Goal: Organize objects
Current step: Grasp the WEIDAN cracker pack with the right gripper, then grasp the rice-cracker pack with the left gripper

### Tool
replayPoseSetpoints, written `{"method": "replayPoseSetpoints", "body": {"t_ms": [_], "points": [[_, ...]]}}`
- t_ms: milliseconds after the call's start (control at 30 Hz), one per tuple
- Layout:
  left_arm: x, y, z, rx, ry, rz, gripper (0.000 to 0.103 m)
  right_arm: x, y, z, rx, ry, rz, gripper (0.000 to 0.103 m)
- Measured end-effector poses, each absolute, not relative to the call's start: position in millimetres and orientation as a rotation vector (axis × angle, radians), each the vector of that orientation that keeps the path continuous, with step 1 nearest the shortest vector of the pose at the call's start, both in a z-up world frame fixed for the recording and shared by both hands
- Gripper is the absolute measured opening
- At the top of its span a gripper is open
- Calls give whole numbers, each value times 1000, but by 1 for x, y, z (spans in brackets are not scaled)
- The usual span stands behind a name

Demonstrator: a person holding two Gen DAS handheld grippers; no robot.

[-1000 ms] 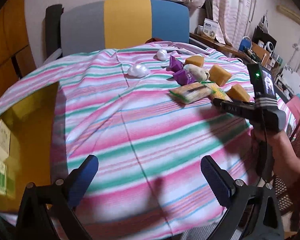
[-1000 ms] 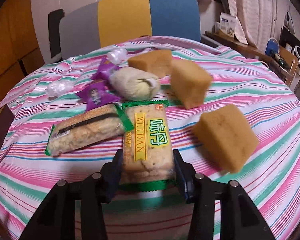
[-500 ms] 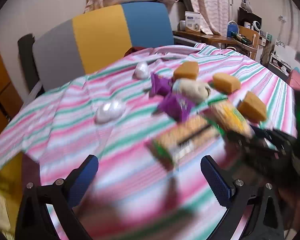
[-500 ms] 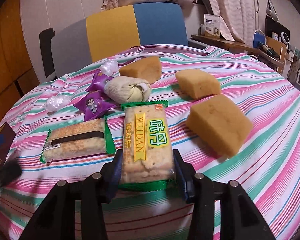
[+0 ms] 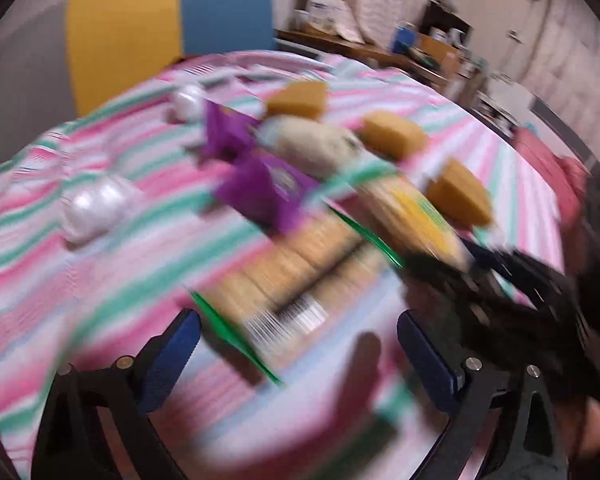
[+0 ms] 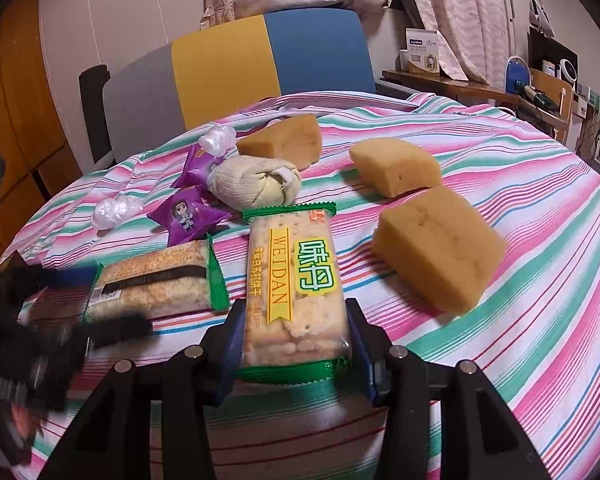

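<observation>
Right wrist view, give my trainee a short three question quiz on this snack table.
1. True or false: the right gripper is shut on the green-edged WEIDAN cracker packet.
2. How many tan sponge-cake blocks lie on the striped tablecloth?
3. Which lies left of the cracker packet: A) barcoded crisp-rice bar packet, B) rolled beige sock?

Key: 1 true; 2 three; 3 A.

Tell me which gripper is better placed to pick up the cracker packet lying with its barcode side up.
Left. The left gripper is open around that barcode-side-up cracker packet; the right gripper already clamps the green-and-yellow cracker packet.
</observation>
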State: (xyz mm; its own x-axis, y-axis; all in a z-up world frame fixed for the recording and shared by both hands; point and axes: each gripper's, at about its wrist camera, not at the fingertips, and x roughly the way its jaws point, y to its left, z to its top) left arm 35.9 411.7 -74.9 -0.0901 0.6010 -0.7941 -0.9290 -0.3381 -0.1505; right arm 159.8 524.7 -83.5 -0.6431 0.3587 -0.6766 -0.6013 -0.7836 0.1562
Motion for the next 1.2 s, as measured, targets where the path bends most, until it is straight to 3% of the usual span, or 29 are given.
{"method": "replayPoseSetpoints", "body": {"t_ms": [300, 567, 767, 1000, 1200], "points": [[44, 415, -46, -729, 564, 1878, 103, 161, 525, -83, -867, 509, 2391, 48], [12, 448, -76, -990, 514, 1738, 103, 162, 527, -84, -860, 526, 2399, 48], [45, 424, -66, -893, 544, 1632, 102, 162, 527, -84, -851, 541, 2399, 48], [29, 443, -59, -894, 490, 1790, 103, 166, 530, -85, -833, 580, 2405, 47], [30, 436, -80, -885, 601, 1818, 94, 166, 529, -85, -832, 576, 2403, 47]]}}
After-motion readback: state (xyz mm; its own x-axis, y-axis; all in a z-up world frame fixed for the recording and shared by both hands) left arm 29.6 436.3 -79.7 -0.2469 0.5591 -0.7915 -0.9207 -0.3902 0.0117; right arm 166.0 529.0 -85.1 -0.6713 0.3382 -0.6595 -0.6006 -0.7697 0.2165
